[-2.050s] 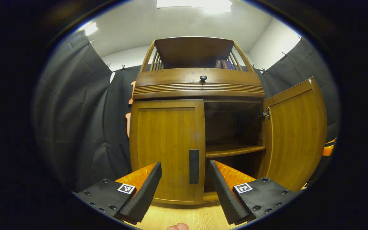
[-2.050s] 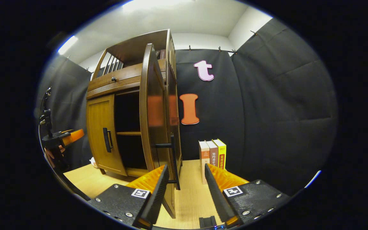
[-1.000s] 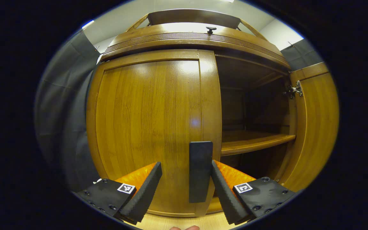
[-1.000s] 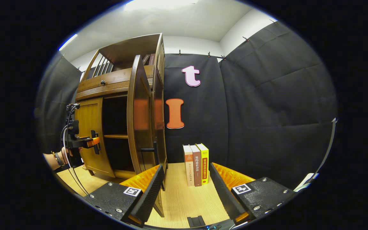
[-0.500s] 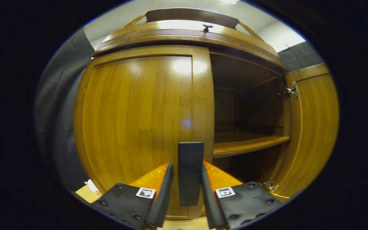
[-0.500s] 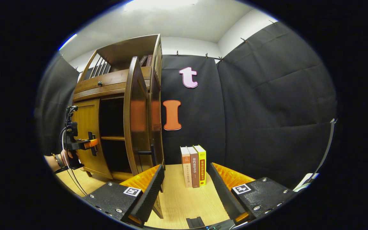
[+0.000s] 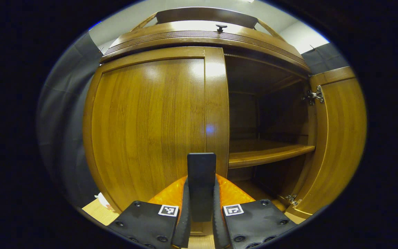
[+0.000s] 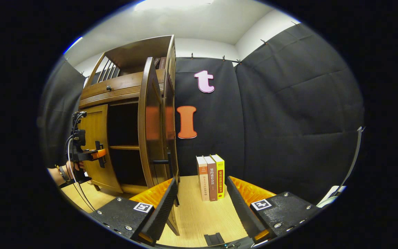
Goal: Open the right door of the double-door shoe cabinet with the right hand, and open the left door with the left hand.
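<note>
The wooden shoe cabinet (image 7: 202,38) stands close ahead in the left gripper view. Its left door (image 7: 147,128) is closed, and its black handle (image 7: 201,173) sits between my left gripper's fingers; the left gripper (image 7: 200,211) is shut on it. The right door (image 7: 337,138) stands swung open, showing a bare inner shelf (image 7: 268,152). In the right gripper view the cabinet (image 8: 130,86) is at the left, the open right door (image 8: 152,131) edge-on with its black handle (image 8: 162,161). My right gripper (image 8: 199,204) is open, holding nothing, apart from the door. The left gripper (image 8: 93,154) and a hand (image 8: 64,171) show at the left door.
Three upright books (image 8: 212,176) stand on the wooden floor (image 8: 202,214) against the black cloth wall, right of the cabinet. More books lie on the cabinet's top shelf (image 8: 159,62). A small black knob (image 7: 220,26) sits on the drawer above the doors.
My left gripper moved up to the left door and closed its fingers on the black handle. The right gripper drew back from the opened right door and stays open.
</note>
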The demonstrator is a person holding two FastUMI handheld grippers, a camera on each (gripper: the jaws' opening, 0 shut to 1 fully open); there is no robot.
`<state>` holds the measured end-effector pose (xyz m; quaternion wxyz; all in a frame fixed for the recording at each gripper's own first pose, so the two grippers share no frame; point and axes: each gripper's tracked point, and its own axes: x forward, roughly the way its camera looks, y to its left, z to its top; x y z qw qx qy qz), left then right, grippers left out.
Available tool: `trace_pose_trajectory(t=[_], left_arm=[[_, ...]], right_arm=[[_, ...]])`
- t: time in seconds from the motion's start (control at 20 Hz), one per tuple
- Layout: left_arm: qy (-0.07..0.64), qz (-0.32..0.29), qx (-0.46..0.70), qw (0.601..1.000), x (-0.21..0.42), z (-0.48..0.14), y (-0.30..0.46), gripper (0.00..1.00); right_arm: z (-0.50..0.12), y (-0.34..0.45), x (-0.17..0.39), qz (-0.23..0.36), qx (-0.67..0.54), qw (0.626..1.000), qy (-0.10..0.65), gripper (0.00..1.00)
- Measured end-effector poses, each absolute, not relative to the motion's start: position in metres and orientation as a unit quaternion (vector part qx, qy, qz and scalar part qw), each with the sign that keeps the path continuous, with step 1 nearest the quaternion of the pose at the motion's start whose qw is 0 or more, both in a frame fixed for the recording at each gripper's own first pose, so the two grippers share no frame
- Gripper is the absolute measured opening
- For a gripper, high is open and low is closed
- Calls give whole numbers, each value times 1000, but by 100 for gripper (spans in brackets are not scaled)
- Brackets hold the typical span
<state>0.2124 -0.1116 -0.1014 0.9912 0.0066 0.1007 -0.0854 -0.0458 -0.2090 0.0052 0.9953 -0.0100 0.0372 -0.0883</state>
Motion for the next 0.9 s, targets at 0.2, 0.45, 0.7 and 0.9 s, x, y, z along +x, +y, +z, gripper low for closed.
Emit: trace_pose_trajectory(t=[0.2,0.45,0.7,0.9], left_arm=[[105,-91,10,990,181,-95,-103,33],[113,-86,13,990,142,-82,-79,37],[105,-83,15,991,105,-72,-49,29],[97,-46,17,994,82,-66,-19,29]], right_arm=[[-2,-198,-45,-86,2,995,43,88],[5,-190,-44,-84,0,996,40,88],[6,-178,-45,-80,-2,996,40,88],[10,-173,-45,-86,13,996,30,88]])
